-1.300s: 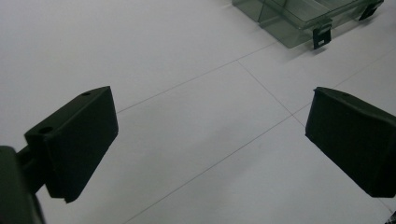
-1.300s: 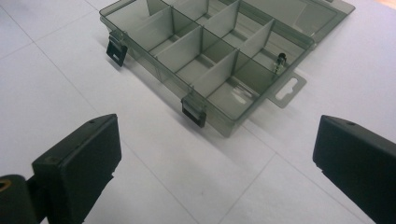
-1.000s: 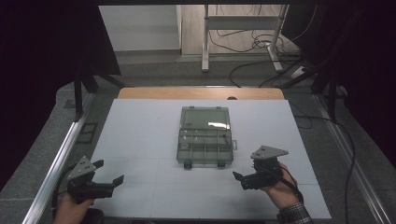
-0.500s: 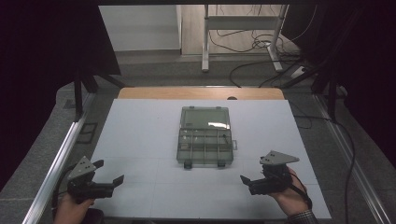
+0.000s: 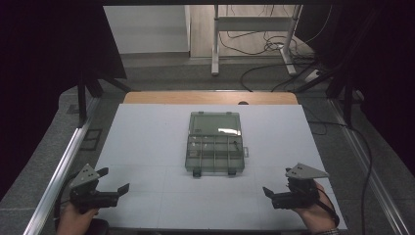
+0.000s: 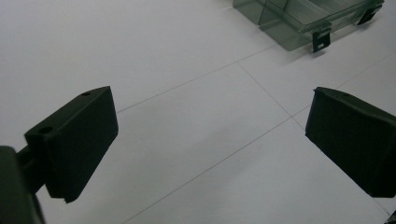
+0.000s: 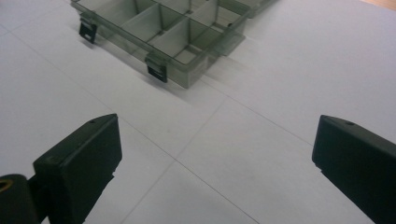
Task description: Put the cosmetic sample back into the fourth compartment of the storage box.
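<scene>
1. White sheeting marked with thin grid lines covers the table (image 5: 147, 147) in front of you, with a strip of bare wood showing along its far edge and grey floor with cables beyond.
2. Your left gripper (image 5: 113, 187) has its two black jaws spread wide with nothing between them; in the left gripper view (image 6: 210, 140) only bare white surface lies in the gap.
3. Your right gripper (image 5: 270, 192) is likewise spread wide and holds nothing; in the right gripper view (image 7: 215, 163) a crossing of grid lines sits between the jaws.
4. Your left hand (image 5: 76, 218) grips its tool near the table's near-left corner; your right hand (image 5: 313, 213) holds its tool near the near-right corner, a grey three-cornered plate on top.
5. Between the two grippers and farther from you, well apart from both, lies the clear compartment box (image 5: 215, 142), its lid folded open flat toward the far side.
6. Its divided tray faces you, two dark latches (image 7: 156, 73) on the near wall, and the compartments look empty.
</scene>
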